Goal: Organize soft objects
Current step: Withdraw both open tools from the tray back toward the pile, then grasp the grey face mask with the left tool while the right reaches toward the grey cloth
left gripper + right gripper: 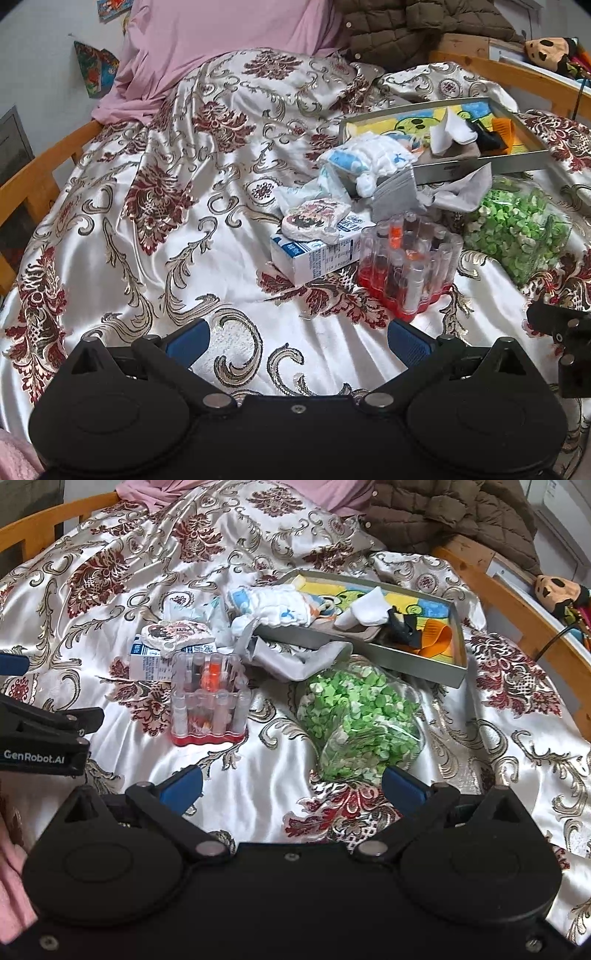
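A grey tray [476, 168] [424, 672] with a cartoon picture inside lies on the satin bedspread. It holds white socks [452, 129] [364, 609], a dark cloth and an orange piece [436, 635]. A white and blue knitted garment [373, 155] [280, 605] hangs over the tray's near-left corner. A grey cloth [458, 190] [295, 661] lies in front of the tray. A small printed pad [316, 218] [173, 633] rests on a milk carton [314, 254]. My left gripper [299, 343] and right gripper [291, 782] are both open over bare bedspread, holding nothing.
A clear case of tubes with a red base [410, 266] [208, 705] stands beside a bag of green pieces [517, 225] [358, 720]. Wooden bed rails [40, 177] [517, 594] border the bed. A pink sheet [221, 44], a brown jacket [443, 513] and a plush toy [557, 590] lie behind.
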